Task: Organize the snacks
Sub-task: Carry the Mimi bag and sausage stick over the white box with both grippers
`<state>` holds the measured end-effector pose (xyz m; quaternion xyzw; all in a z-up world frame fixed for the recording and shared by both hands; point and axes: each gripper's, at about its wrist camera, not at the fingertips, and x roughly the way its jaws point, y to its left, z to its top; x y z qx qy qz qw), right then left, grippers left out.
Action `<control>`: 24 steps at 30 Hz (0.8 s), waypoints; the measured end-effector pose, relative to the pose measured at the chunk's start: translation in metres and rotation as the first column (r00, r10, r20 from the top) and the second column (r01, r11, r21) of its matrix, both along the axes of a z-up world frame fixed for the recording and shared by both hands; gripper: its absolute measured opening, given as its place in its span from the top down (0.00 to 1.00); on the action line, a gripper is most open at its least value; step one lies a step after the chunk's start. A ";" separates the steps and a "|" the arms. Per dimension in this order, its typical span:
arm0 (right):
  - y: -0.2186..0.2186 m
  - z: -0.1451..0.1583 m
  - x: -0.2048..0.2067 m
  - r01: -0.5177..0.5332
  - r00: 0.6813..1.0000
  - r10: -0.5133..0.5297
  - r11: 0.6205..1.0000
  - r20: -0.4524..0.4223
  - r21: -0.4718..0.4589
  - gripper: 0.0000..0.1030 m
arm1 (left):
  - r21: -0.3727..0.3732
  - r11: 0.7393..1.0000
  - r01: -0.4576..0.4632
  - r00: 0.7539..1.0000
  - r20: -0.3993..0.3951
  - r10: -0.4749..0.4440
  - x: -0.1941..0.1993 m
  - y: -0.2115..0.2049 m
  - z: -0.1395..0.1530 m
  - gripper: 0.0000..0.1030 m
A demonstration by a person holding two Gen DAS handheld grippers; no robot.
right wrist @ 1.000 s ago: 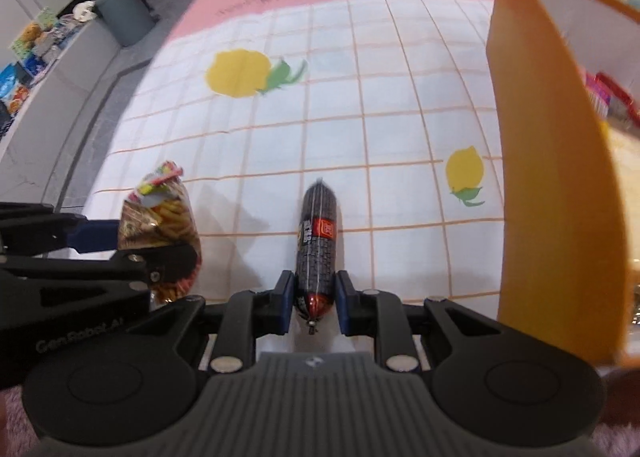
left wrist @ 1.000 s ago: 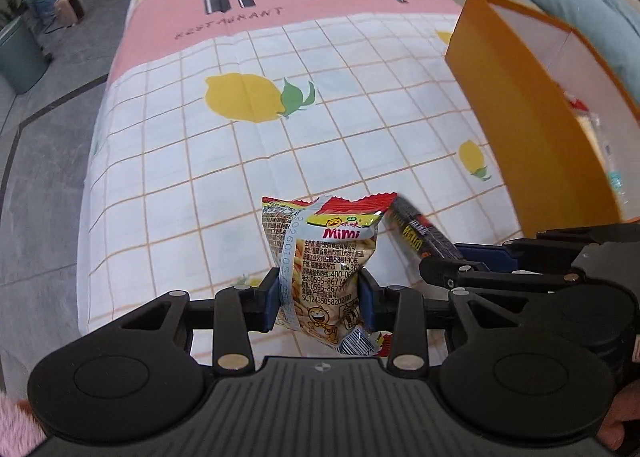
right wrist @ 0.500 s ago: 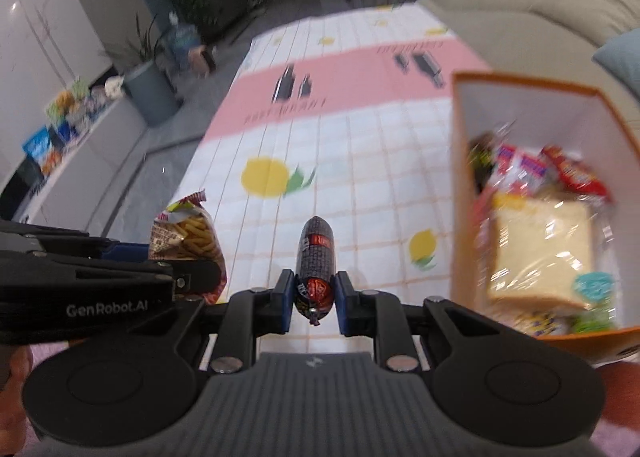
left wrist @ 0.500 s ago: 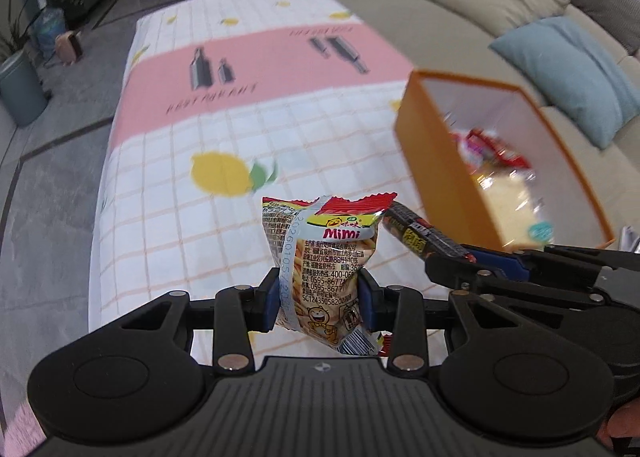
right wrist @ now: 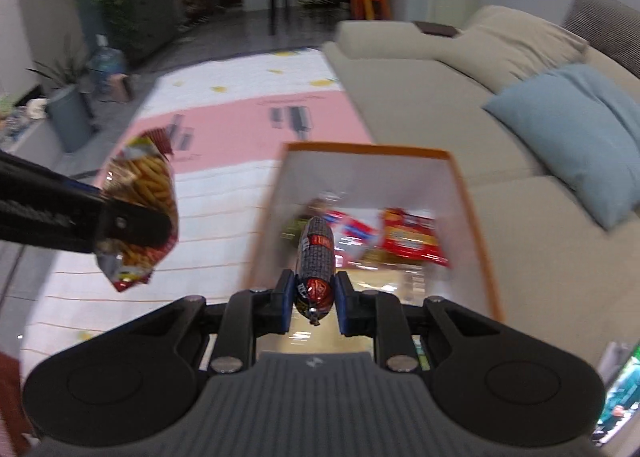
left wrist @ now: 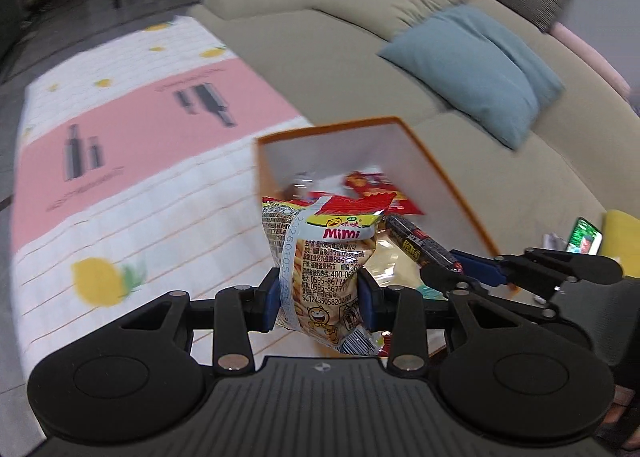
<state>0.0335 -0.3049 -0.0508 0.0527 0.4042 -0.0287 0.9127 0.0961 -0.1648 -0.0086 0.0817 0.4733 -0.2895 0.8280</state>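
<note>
1. Our left gripper (left wrist: pixel 318 299) clamps the Mimi snack bag (left wrist: pixel 324 273) above the tablecloth (left wrist: pixel 120 193).
2. Our right gripper (right wrist: pixel 313 303) pinches a sausage stick (right wrist: pixel 316 261) over the orange box (right wrist: pixel 474 217).

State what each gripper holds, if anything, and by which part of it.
The left gripper clamps the Mimi snack bag across its lower half. The right gripper pinches the dark sausage stick near its bottom end.

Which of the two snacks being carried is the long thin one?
The dark sausage stick in the right gripper; the left gripper holds a wide, flat Mimi bag.
</note>
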 end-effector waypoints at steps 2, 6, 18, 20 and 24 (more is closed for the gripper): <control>-0.017 -0.010 0.004 0.034 0.999 -0.035 0.999 -0.027 -0.031 0.82 | -0.003 1.000 0.031 0.999 -0.039 -0.031 0.009 -0.019 -0.010 0.58; -0.040 -0.037 0.018 0.069 0.992 -0.078 0.993 -0.096 -0.094 0.82 | 0.032 0.997 0.065 0.994 -0.086 -0.062 0.025 -0.049 -0.032 0.58; -0.043 -0.095 0.050 -0.012 0.958 -0.064 0.964 -0.279 -0.264 0.81 | 0.166 0.978 0.125 0.989 -0.099 -0.110 0.070 -0.088 -0.068 0.58; -0.044 -0.099 0.051 -0.027 0.953 -0.056 0.963 -0.296 -0.269 0.81 | 0.166 0.978 0.128 0.988 -0.103 -0.112 0.075 -0.091 -0.070 0.58; -0.046 -0.101 0.053 -0.042 0.949 -0.049 0.958 -0.311 -0.282 0.80 | 0.172 0.977 0.128 0.989 -0.101 -0.112 0.085 -0.096 -0.074 0.58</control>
